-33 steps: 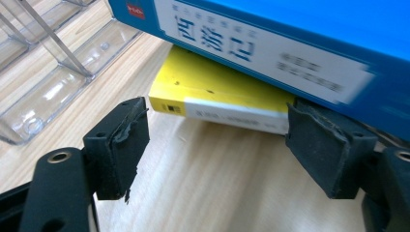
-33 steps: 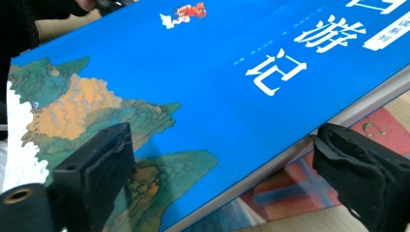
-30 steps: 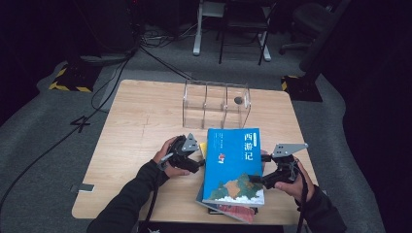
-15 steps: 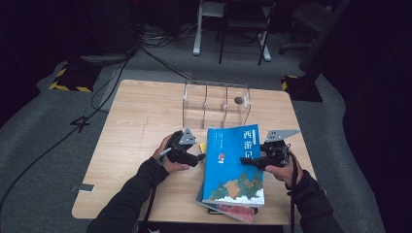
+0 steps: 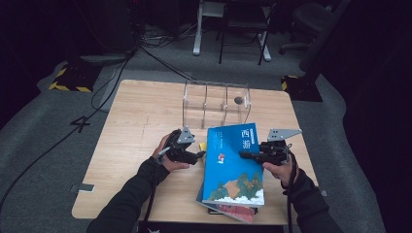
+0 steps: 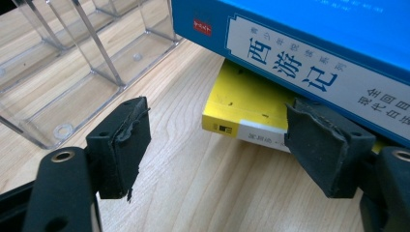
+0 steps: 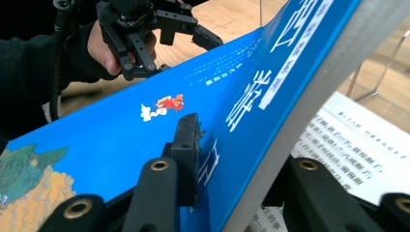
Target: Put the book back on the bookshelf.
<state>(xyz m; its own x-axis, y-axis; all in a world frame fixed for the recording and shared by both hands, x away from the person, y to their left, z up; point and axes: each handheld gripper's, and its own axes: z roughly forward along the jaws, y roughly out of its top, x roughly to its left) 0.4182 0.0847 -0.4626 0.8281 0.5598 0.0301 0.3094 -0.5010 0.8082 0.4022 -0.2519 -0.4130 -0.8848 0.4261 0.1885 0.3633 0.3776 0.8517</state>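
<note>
My right gripper [image 7: 227, 169] has just been closing and is clamped on the blue book's [image 5: 233, 165] edge, one jaw on the cover, one under it. The book tilts up off the stack. My left gripper [image 6: 232, 150] is spread wide with nothing gripped; a yellow book [image 6: 246, 104] lies just ahead on the bench [image 5: 141, 116], with the clear organizer [image 5: 216, 97] beyond.

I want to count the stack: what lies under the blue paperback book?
Under the blue paperback book lies a yellow book, a red-edged cover at the near end, and a printed white page. The blue book covers the rest.
</note>
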